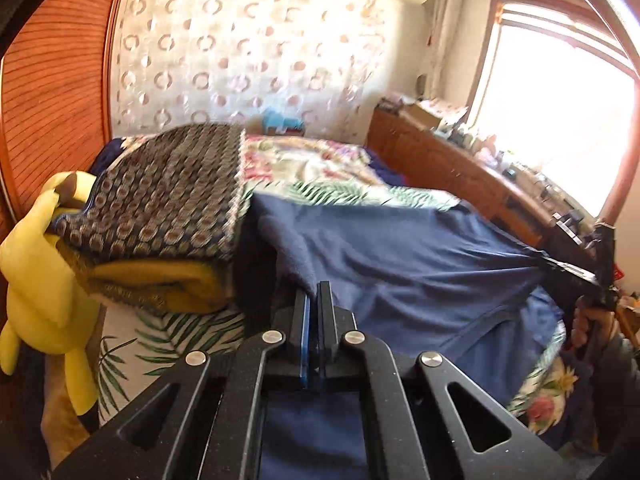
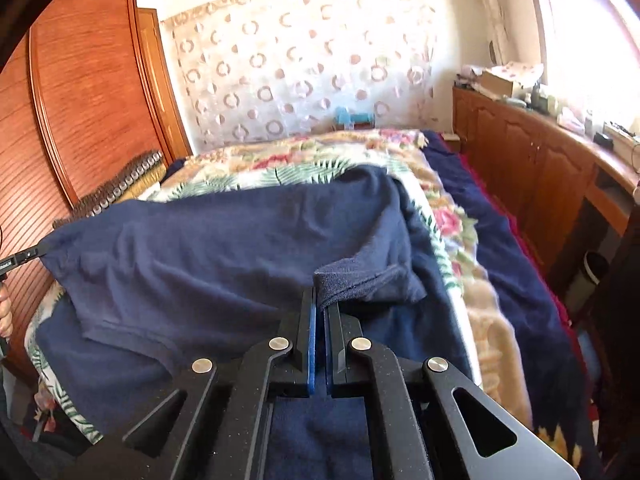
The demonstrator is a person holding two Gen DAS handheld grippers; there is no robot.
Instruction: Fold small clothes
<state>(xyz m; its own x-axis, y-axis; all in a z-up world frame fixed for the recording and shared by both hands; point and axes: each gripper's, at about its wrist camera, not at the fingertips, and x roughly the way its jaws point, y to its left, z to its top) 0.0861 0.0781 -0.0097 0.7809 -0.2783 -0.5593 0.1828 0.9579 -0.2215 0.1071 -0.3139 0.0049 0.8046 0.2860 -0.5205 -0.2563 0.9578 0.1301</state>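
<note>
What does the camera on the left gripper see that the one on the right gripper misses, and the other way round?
Only the left wrist view shows the yellow plush toy and the folded patterned blanket beside it, plus the bright window. Only the right wrist view shows the tall wooden wardrobe and the dark blue bedspread along the bed's far side. Both show the navy garment held between the left gripper and the right gripper, each shut on its edge, over the floral bed cover.
</note>
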